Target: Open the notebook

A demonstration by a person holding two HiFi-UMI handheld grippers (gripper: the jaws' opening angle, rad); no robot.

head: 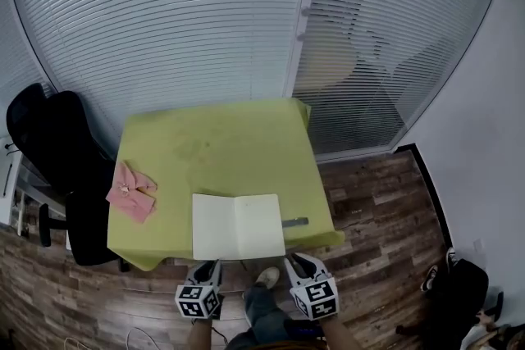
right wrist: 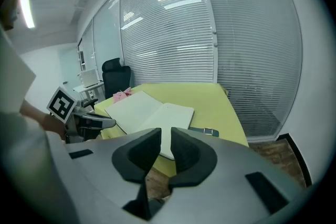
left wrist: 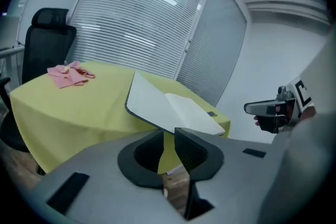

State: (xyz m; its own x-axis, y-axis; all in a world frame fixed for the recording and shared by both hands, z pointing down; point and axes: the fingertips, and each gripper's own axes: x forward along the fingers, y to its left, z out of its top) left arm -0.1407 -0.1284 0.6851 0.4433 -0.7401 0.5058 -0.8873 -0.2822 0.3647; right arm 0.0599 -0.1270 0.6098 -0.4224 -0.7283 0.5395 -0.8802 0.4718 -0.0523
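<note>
The notebook (head: 238, 225) lies open at the near edge of the yellow surface (head: 213, 143). I hold my left gripper (left wrist: 168, 136) and right gripper (right wrist: 166, 136) just short of it, fingers slightly apart, empty.

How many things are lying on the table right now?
3. An open notebook at the near edge, a small dark flat piece just right of it, and a pink cloth at the left edge. Nothing seems hidden.

Open notebook (head: 238, 225) on green table (head: 230, 147), pink cloth (head: 131, 191) at its left
</note>
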